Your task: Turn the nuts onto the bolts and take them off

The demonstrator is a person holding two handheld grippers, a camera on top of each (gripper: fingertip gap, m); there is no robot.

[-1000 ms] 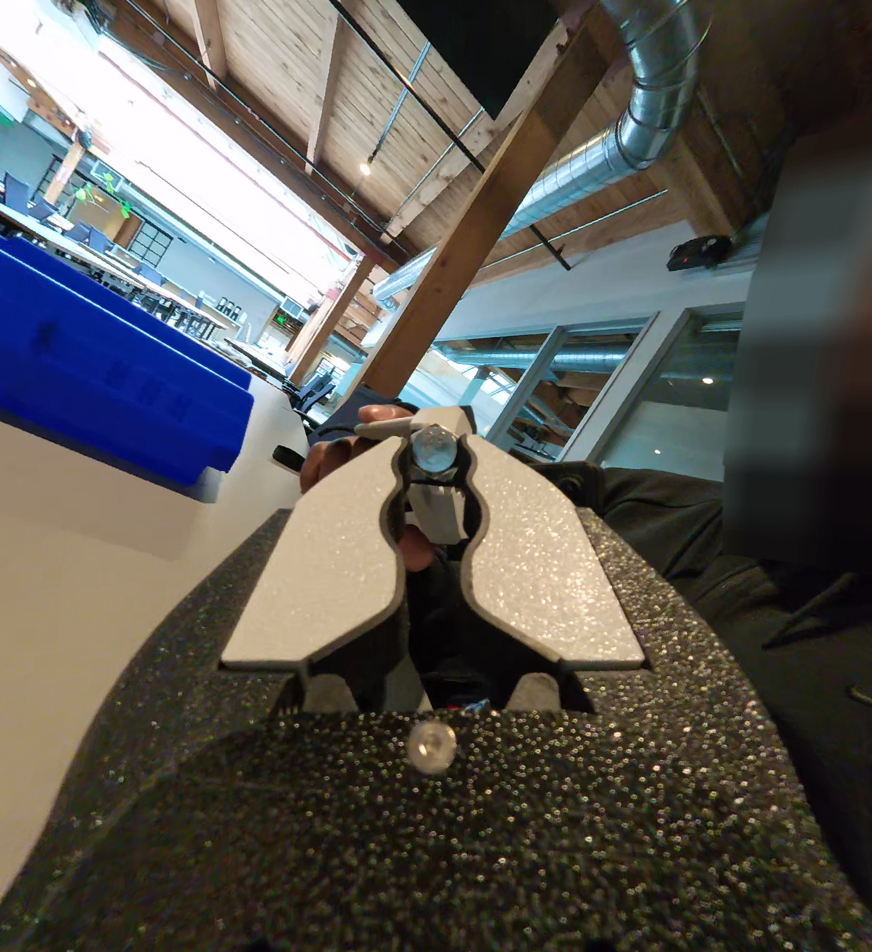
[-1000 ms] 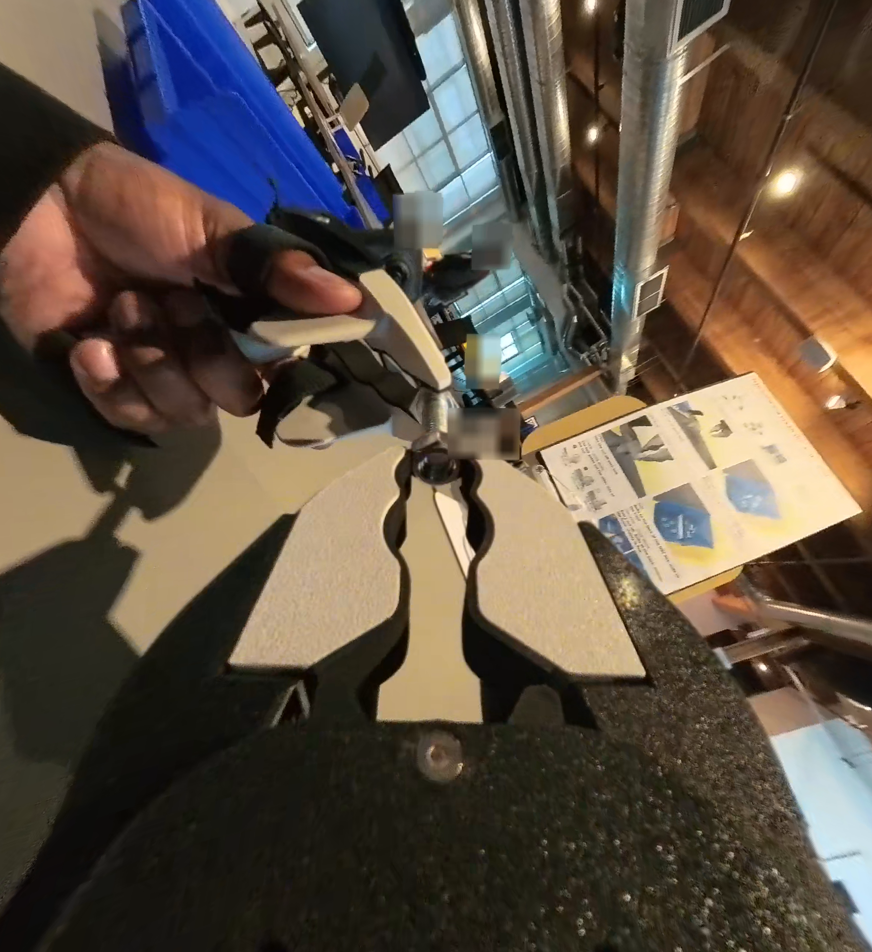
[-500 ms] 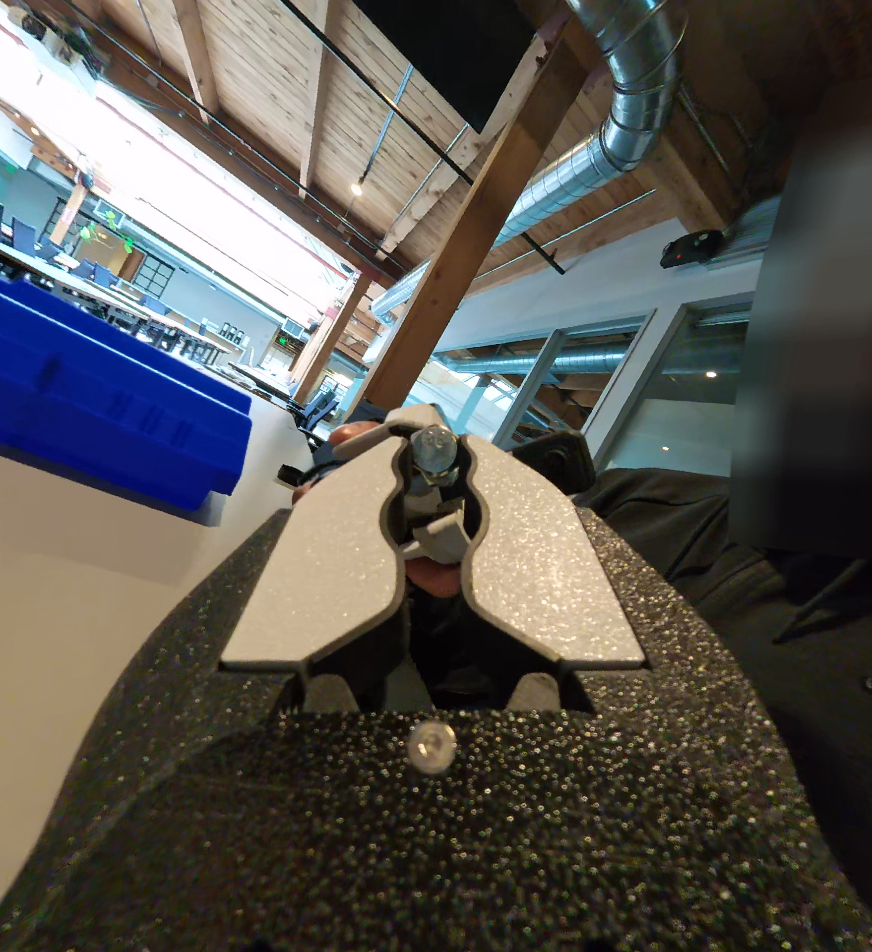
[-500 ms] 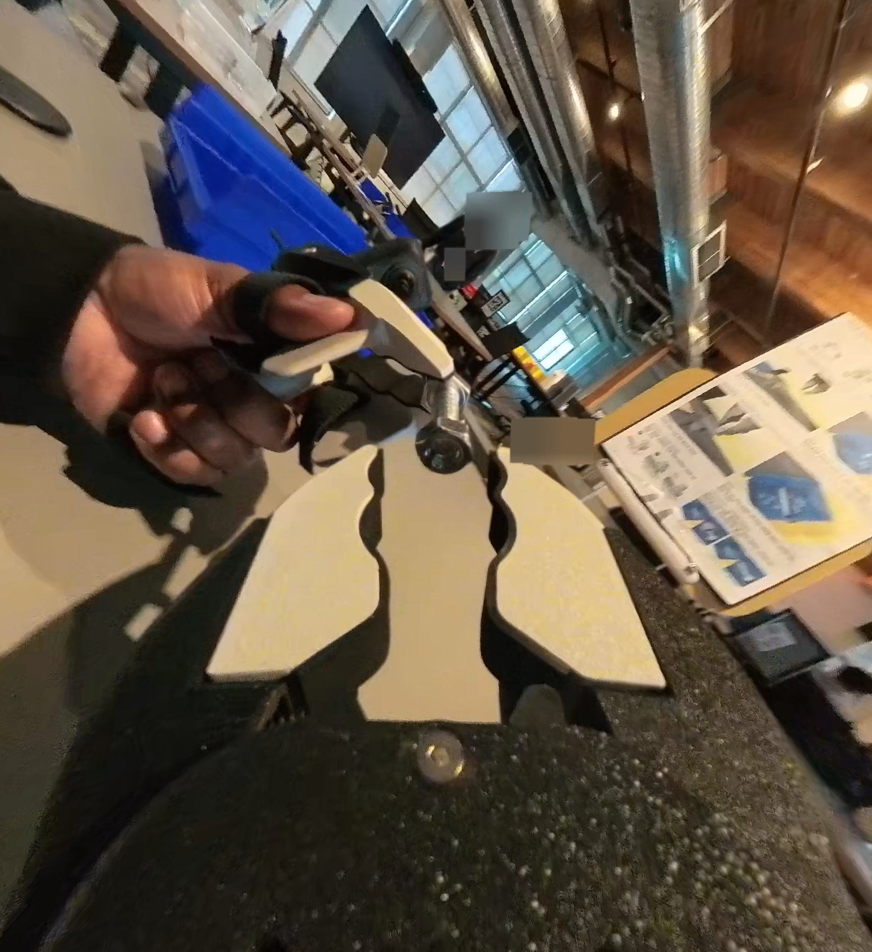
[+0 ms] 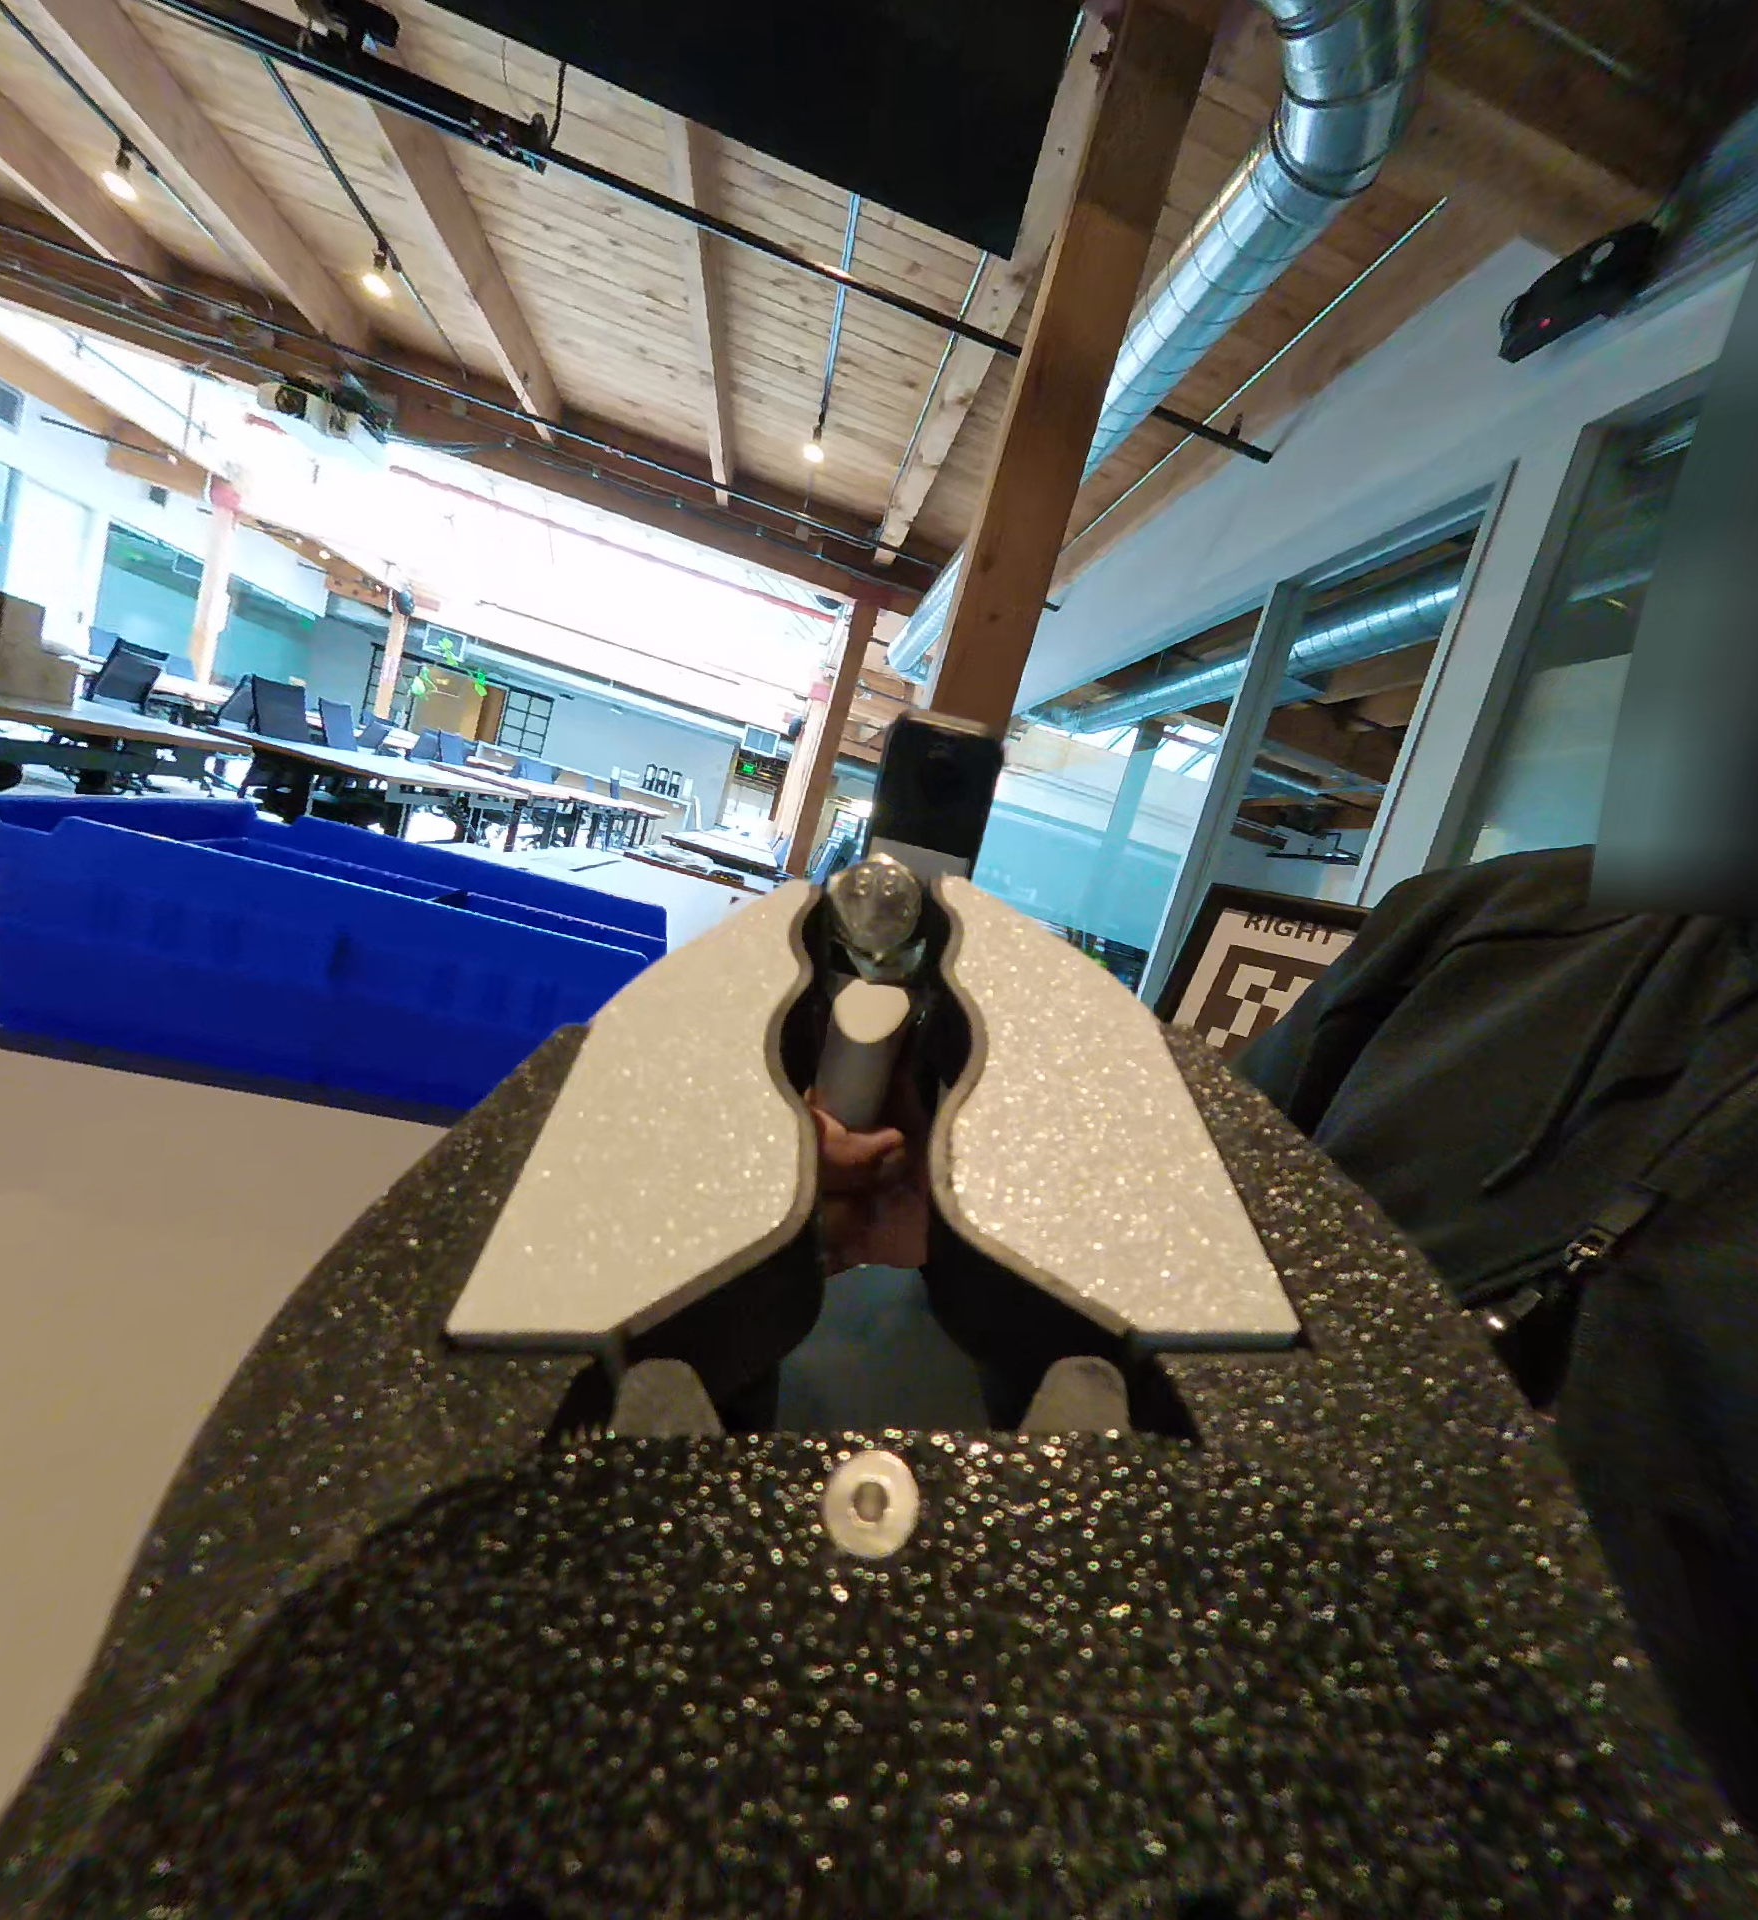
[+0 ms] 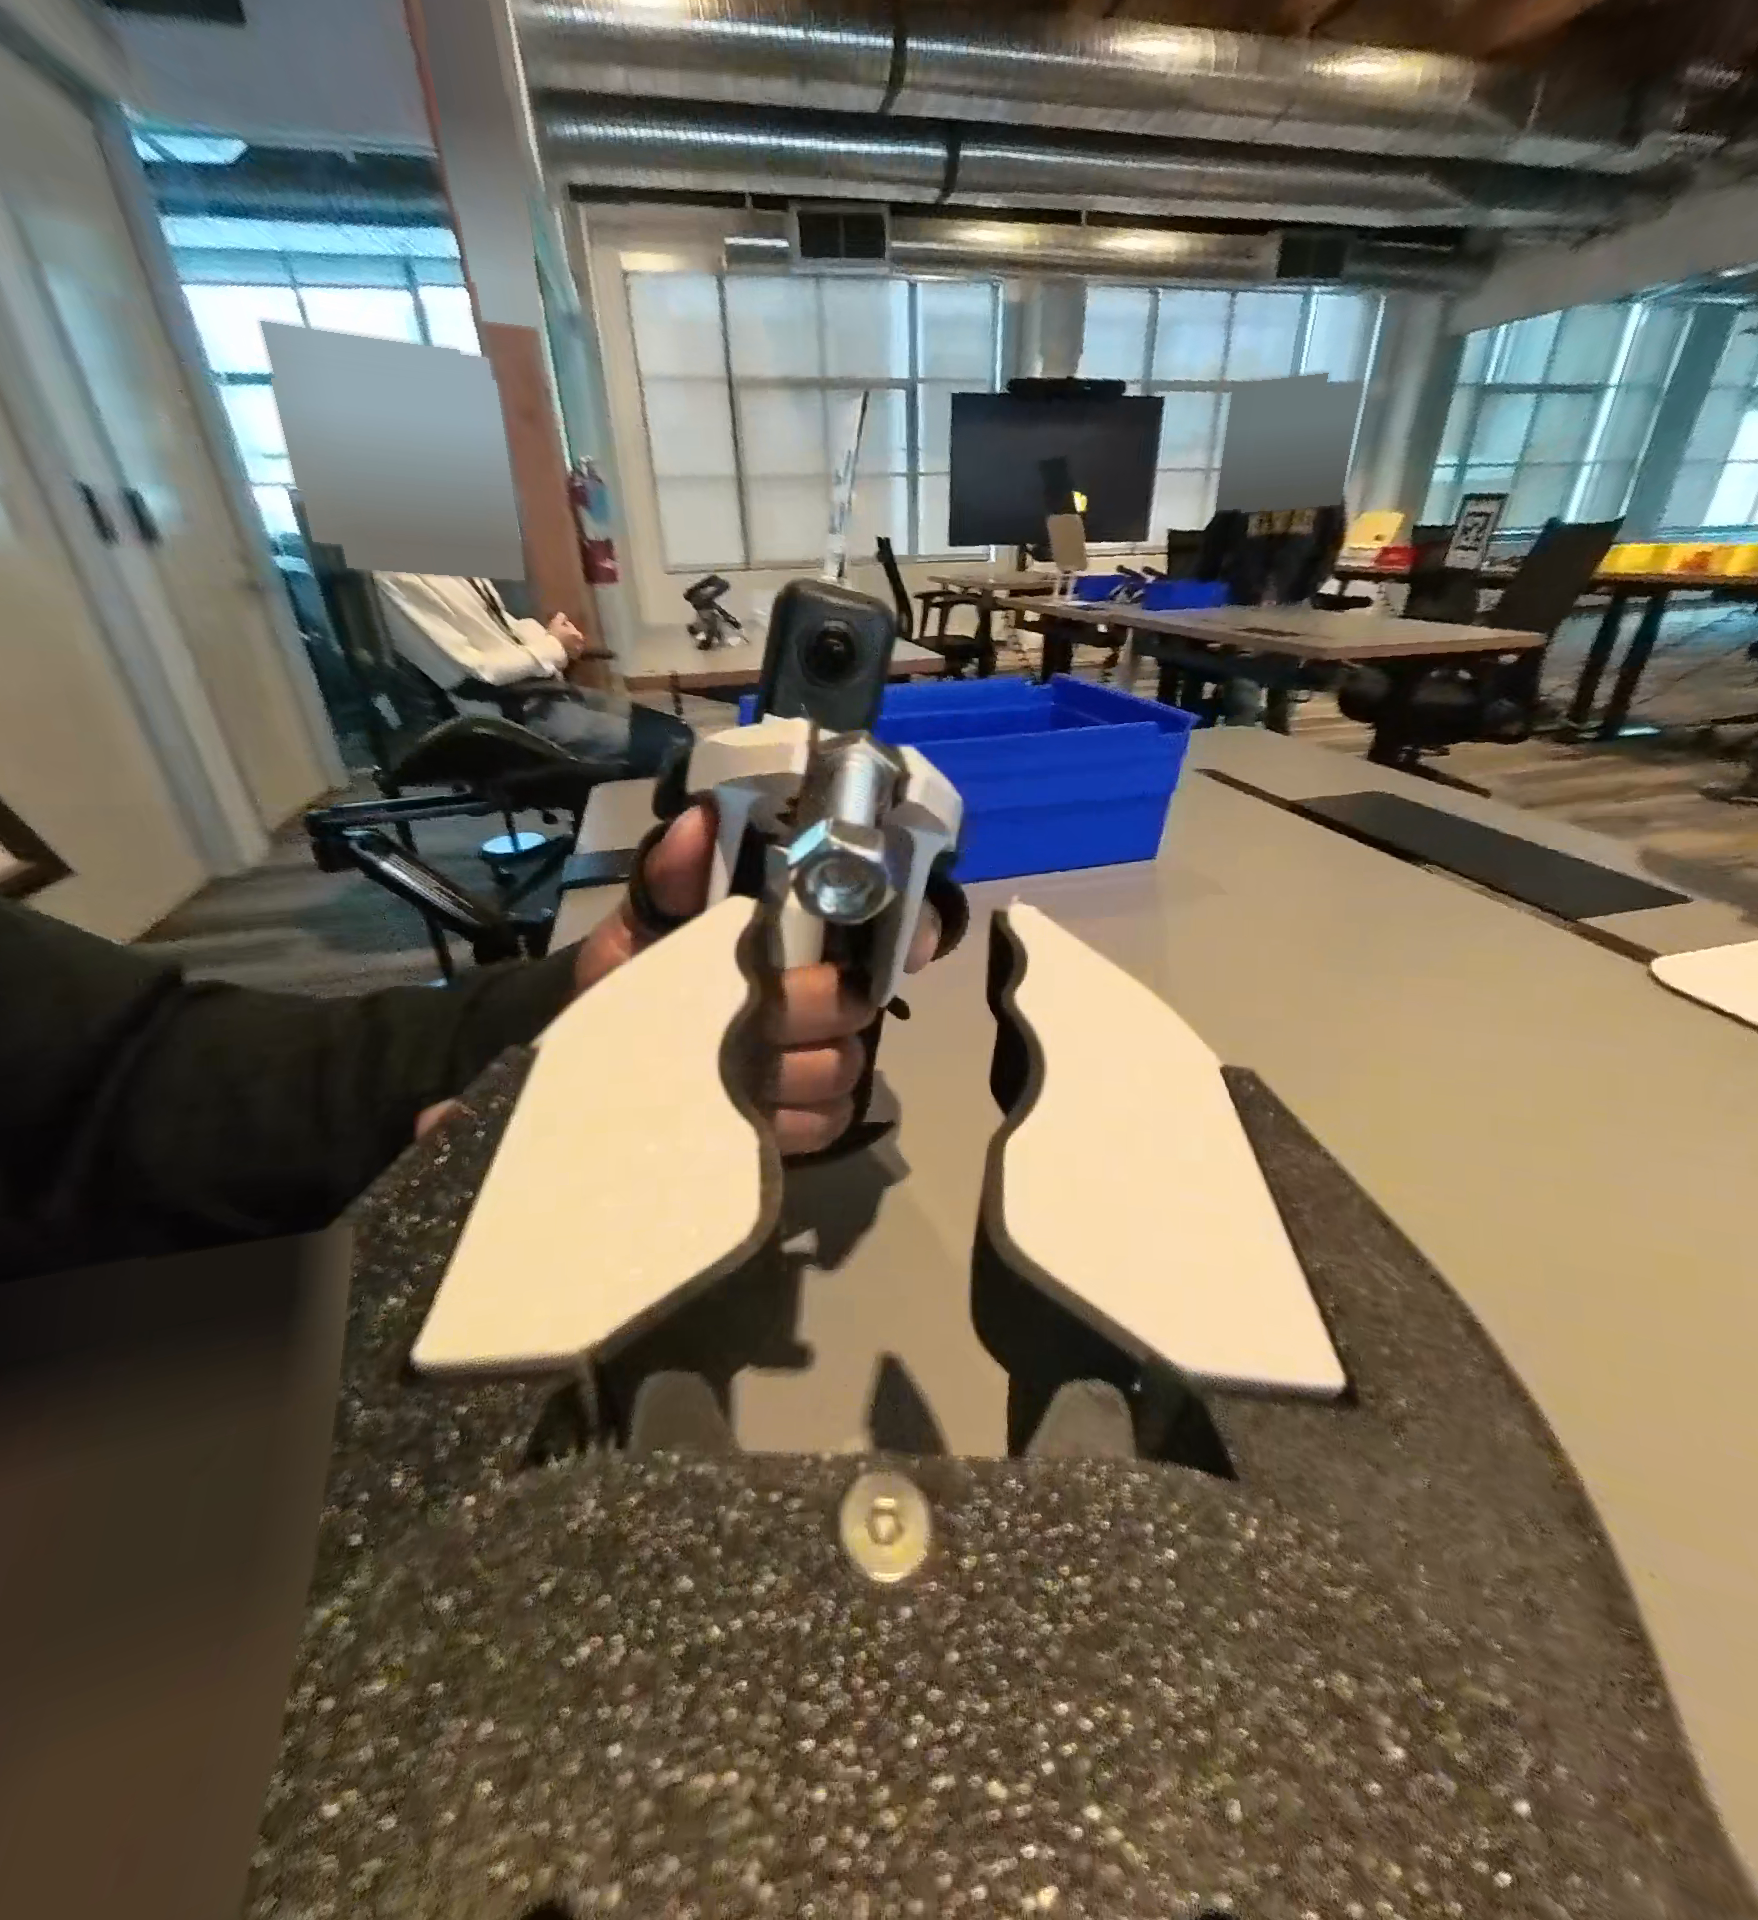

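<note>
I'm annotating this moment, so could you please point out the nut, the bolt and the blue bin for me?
nut (image 6: 847,871): right wrist view, on its hexagonal face near the bolt's end.
bolt (image 6: 851,777): right wrist view, on the threaded shank above the nut.
blue bin (image 5: 262,940): left wrist view, on its near side wall.

My left gripper (image 5: 875,940) is closed on the head of a silver bolt (image 5: 873,925) between my fingertips (image 5: 750,956), with the right gripper (image 5: 859,1049) just beyond it, a blue bin (image 5: 283,935) on the grey table (image 5: 127,1195) to the left.
</note>
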